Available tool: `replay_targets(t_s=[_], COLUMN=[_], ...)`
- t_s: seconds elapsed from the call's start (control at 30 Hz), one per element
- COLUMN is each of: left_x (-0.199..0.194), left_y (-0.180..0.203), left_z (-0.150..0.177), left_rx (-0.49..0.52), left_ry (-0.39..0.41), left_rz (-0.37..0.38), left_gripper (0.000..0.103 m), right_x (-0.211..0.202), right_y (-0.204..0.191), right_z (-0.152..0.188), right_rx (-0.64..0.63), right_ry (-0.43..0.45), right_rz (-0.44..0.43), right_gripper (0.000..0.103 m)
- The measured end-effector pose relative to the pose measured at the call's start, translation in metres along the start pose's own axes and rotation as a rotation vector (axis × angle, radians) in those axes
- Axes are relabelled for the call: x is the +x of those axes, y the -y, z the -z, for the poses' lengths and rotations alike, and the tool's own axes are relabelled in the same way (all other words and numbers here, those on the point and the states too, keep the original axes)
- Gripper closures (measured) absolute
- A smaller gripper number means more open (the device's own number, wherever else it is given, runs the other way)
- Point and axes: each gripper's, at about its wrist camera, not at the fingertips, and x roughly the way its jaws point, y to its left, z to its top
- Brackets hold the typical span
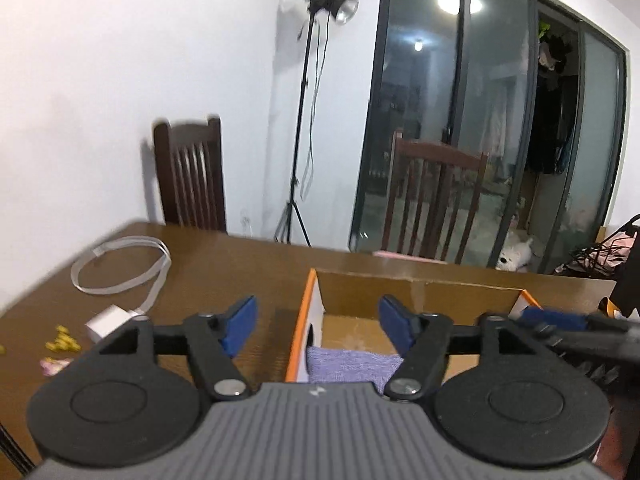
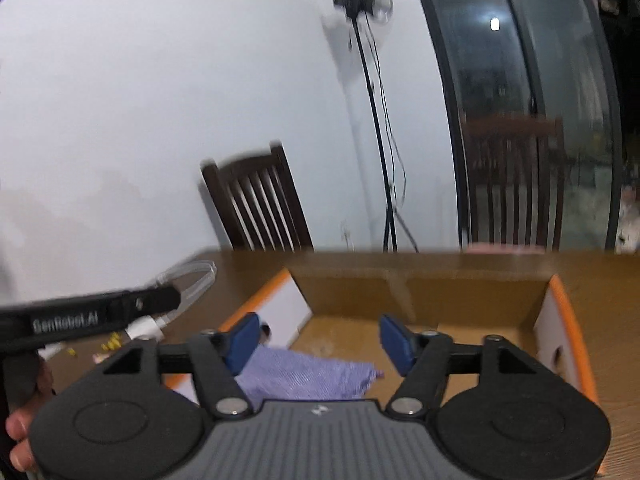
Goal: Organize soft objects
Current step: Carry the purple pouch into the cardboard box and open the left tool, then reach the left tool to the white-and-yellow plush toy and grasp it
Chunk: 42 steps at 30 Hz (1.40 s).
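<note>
Both the left gripper [image 1: 316, 326] and right gripper [image 2: 316, 342] stood wide apart, empty, above the orange-edged cardboard box [image 2: 420, 284] containing a flat purple cloth [image 2: 308, 378].

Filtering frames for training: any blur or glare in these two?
Left wrist: mild motion blur, ceiling-light glare on the glass door; purple cloth readable. Right wrist: heavier smear on the chair and light stand; strong fisheye bending in both.

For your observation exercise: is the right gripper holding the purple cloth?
No. The right gripper is open and empty; the purple cloth lies in the cardboard box.
</note>
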Motion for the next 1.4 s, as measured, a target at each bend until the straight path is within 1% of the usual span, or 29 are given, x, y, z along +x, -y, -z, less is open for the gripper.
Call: replay_targets(t_s=[0.07,0.1,0.17,0.27,0.37,0.47,0.53,0.6,0.67,0.8,0.93,1.07,1.17,1.2,1.27,1.3,1.33,1.37,1.4], left_x=[-0.029,-0.042,-0.070,-0.106,-0.137,-0.162,-0.177,-0.188,-0.196,-0.202,-0.202,-0.194,-0.178,-0.171,-0.160,-0.153,-0.145,-0.139,-0.132], left_y=[0.004,0.006,0.010,0.017,0.025,0.029,0.029,0.026,0.020,0.006,-0.007,-0.018,-0.018,-0.018,-0.018,-0.019,-0.021,-0.023,-0.027], left_z=[0.001,0.003,0.012,0.031,0.055,0.081,0.099,0.114,0.128,0.151,0.161,0.166,0.169,0.171,0.175,0.176,0.177,0.178,0.178], left_rx=[0.017,0.021,0.031,0.036,0.057,0.082,0.073,0.059,0.051,0.027,0.013,-0.025,-0.029,-0.031,-0.037,-0.046,-0.063,-0.084,-0.106], left_ry=[0.028,0.042,0.075,0.110,0.134,0.147,0.140,0.114,0.096,0.024,0.010,-0.003,-0.046,-0.056,-0.081,-0.096,-0.115,-0.134,-0.153], left_rz=[0.000,0.007,0.023,0.032,0.027,0.019,0.014,0.028,0.019,0.003,0.018,0.062,0.104,0.116,0.128,0.137,0.142,0.150,0.160], left_gripper=[0.019,0.017,0.012,0.004,0.002,0.000,0.000,0.000,0.000,0.000,0.000,0.000,0.002,0.004,0.017,0.020,0.025,0.029,0.030], right_x=[-0.030,-0.044,-0.072,-0.104,-0.134,-0.165,-0.183,-0.198,-0.208,-0.219,-0.217,-0.203,-0.190,-0.185,-0.173,-0.167,-0.161,-0.153,-0.146], right_y=[-0.005,-0.007,-0.007,-0.007,-0.005,-0.003,-0.004,-0.005,-0.009,-0.025,-0.042,-0.053,-0.059,-0.061,-0.063,-0.062,-0.061,-0.060,-0.059], right_z=[-0.003,-0.003,0.002,0.019,0.045,0.074,0.093,0.108,0.119,0.139,0.152,0.156,0.155,0.155,0.153,0.152,0.151,0.149,0.147], right_rx=[-0.013,-0.015,-0.019,-0.058,-0.064,-0.069,-0.076,-0.066,-0.053,-0.064,-0.075,-0.082,-0.092,-0.095,-0.104,-0.104,-0.103,-0.099,-0.096], right_ry=[0.046,0.065,0.097,0.098,0.089,0.102,0.107,0.111,0.115,0.103,0.034,-0.011,-0.032,-0.037,-0.050,-0.055,-0.062,-0.071,-0.081], right_rz=[-0.013,-0.021,-0.033,-0.007,0.021,0.011,0.006,-0.004,-0.011,-0.031,-0.057,-0.048,-0.043,-0.039,-0.026,-0.024,-0.025,-0.026,-0.029], right_gripper=[0.025,0.023,0.013,0.012,0.012,0.011,0.011,0.011,0.011,0.011,0.011,0.012,0.013,0.014,0.018,0.018,0.018,0.019,0.021])
